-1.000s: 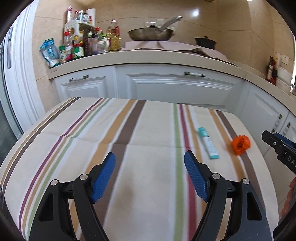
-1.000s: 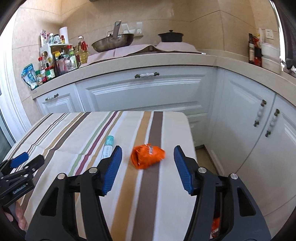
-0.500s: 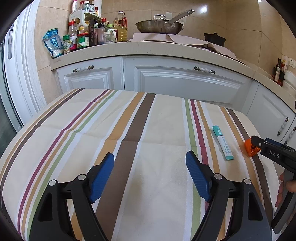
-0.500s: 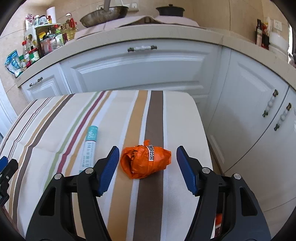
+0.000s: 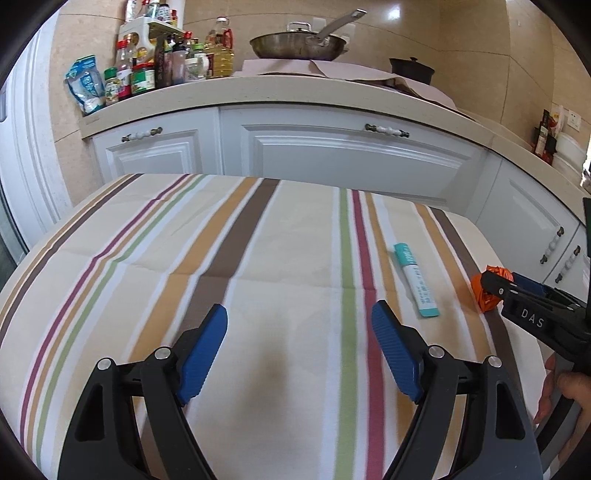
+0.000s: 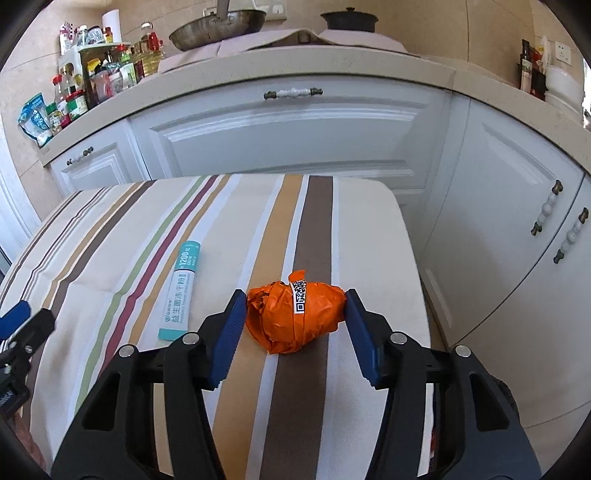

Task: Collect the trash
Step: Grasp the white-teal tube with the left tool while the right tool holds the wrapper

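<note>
A crumpled orange wrapper (image 6: 295, 314) with a QR label lies on the striped tablecloth (image 6: 122, 229) near the table's right edge. My right gripper (image 6: 293, 310) straddles it, blue pads touching or nearly touching both sides, jaws still wide. The wrapper also shows in the left wrist view (image 5: 491, 291), partly behind the right gripper (image 5: 517, 295). A teal and white sachet (image 6: 181, 291) lies left of it, also in the left wrist view (image 5: 415, 278). My left gripper (image 5: 299, 328) is open and empty over the cloth (image 5: 184, 258).
White kitchen cabinets (image 6: 295, 129) stand behind and right of the table. The counter holds bottles and jars (image 5: 159, 66), a pan (image 5: 299, 44) and a black pot (image 6: 349, 20). The table's right edge (image 6: 410, 258) drops to the floor.
My right gripper moved forward and down so the orange wrapper now sits between its pads, and the jaws narrowed slightly. The left gripper drifted a little and stayed open.
</note>
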Demonstrator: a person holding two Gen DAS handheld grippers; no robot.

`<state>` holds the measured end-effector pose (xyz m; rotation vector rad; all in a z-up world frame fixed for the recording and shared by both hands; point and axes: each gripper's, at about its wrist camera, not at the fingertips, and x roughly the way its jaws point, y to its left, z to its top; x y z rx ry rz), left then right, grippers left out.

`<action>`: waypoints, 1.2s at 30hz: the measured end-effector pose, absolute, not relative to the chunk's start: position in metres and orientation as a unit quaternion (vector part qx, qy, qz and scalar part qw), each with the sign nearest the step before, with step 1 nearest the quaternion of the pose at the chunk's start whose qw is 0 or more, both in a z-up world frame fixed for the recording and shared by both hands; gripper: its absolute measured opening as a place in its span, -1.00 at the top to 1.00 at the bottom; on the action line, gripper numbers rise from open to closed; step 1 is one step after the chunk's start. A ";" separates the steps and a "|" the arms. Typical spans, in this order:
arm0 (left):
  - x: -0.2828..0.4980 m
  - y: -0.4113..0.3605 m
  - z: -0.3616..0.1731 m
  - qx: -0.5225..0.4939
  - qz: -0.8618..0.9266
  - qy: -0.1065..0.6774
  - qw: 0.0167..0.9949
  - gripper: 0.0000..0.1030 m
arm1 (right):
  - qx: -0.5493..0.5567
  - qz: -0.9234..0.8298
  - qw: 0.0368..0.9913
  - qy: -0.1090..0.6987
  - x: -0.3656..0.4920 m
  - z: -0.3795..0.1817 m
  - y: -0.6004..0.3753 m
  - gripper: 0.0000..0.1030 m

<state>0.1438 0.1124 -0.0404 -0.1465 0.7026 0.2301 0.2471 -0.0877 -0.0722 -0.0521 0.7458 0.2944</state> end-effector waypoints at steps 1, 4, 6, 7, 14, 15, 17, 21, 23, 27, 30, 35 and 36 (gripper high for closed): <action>0.146 0.110 -0.041 -0.072 0.110 0.344 0.930 -0.51 | -0.027 0.143 0.922 0.359 0.244 -0.070 -0.090 -0.02; 0.151 0.101 -0.041 -0.070 0.100 0.348 0.929 -0.51 | -0.028 0.140 0.926 0.348 0.236 -0.067 -0.097 -0.02; 0.154 0.094 -0.042 -0.067 0.093 0.351 0.929 -0.51 | -0.027 0.139 0.928 0.344 0.231 -0.065 -0.102 -0.02; 0.156 0.091 -0.042 -0.067 0.090 0.352 0.929 -0.51 | -0.026 0.138 0.929 0.341 0.229 -0.064 -0.106 -0.02; 0.175 0.072 -0.046 -0.067 0.071 0.365 0.926 -0.51 | -0.007 0.125 0.937 0.326 0.216 -0.058 -0.135 -0.02; 0.178 0.068 -0.047 -0.065 0.067 0.367 0.926 -0.51 | -0.004 0.123 0.938 0.324 0.215 -0.057 -0.138 -0.02; 0.185 0.061 -0.050 -0.063 0.059 0.375 0.923 -0.44 | 0.003 0.119 0.940 0.321 0.211 -0.057 -0.148 -0.02; 0.198 0.050 -0.058 -0.063 0.046 0.396 0.915 -0.29 | 0.013 0.115 0.941 0.317 0.208 -0.057 -0.162 -0.02; 0.205 0.045 -0.061 -0.056 0.047 0.402 0.913 -0.26 | 0.019 0.113 0.942 0.316 0.207 -0.057 -0.169 -0.02; 0.216 0.039 -0.065 -0.044 0.049 0.414 0.908 -0.12 | 0.032 0.111 0.943 0.312 0.207 -0.060 -0.182 -0.03; 0.226 0.037 -0.071 -0.043 0.048 0.430 0.900 0.05 | 0.040 0.109 0.943 0.311 0.208 -0.062 -0.188 -0.03; 0.229 0.037 -0.071 -0.034 0.050 0.430 0.901 0.22 | 0.047 0.107 0.942 0.315 0.210 -0.068 -0.195 -0.03; 0.228 0.037 -0.071 -0.031 0.050 0.429 0.901 0.37 | 0.048 0.107 0.942 0.316 0.210 -0.069 -0.196 -0.03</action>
